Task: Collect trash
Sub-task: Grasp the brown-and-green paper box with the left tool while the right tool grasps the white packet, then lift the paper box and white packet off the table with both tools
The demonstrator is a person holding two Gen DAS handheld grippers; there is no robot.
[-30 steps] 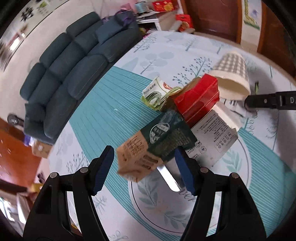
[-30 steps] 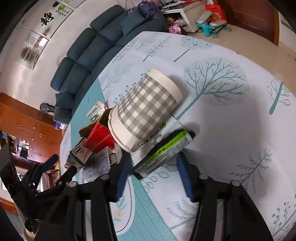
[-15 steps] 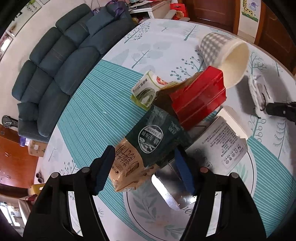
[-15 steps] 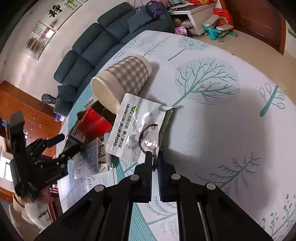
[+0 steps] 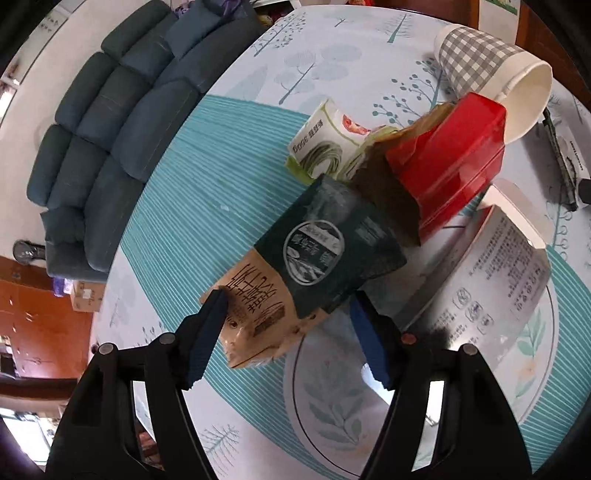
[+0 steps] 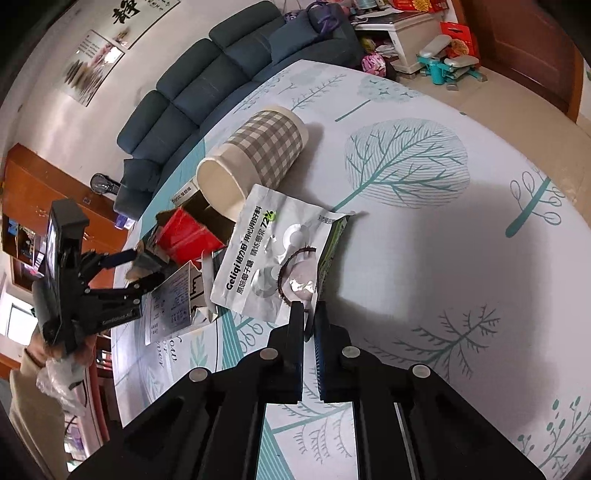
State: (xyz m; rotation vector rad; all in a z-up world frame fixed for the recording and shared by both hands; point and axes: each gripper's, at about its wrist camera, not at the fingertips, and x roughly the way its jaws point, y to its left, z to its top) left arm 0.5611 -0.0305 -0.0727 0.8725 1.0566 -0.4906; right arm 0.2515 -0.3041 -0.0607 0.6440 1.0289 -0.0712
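Trash lies heaped on a round table with a tree-print cloth (image 6: 424, 229). My left gripper (image 5: 286, 325) is open, its blue pads on either side of a dark green and tan snack bag (image 5: 310, 258), which sits between them. Beyond it lie a red carton (image 5: 450, 173), a green noodle packet (image 5: 325, 147), a white printed box (image 5: 491, 280) and a checked paper cup (image 5: 487, 70). My right gripper (image 6: 308, 317) is shut on the near edge of a silver Celiqi pouch (image 6: 266, 254), just in front of the checked cup (image 6: 258, 155).
A dark blue sofa (image 5: 110, 122) stands beyond the table's far edge. A black pen-like object (image 5: 561, 158) lies at the right of the table. A printed circle (image 5: 332, 406) marks the cloth under my left gripper. Clutter and a low white table (image 6: 406, 26) stand on the floor beyond.
My right gripper closed on the silver pouch and lifted it flat-side up. The checked cup rolled away from it. My left gripper moved closer around the snack bag.
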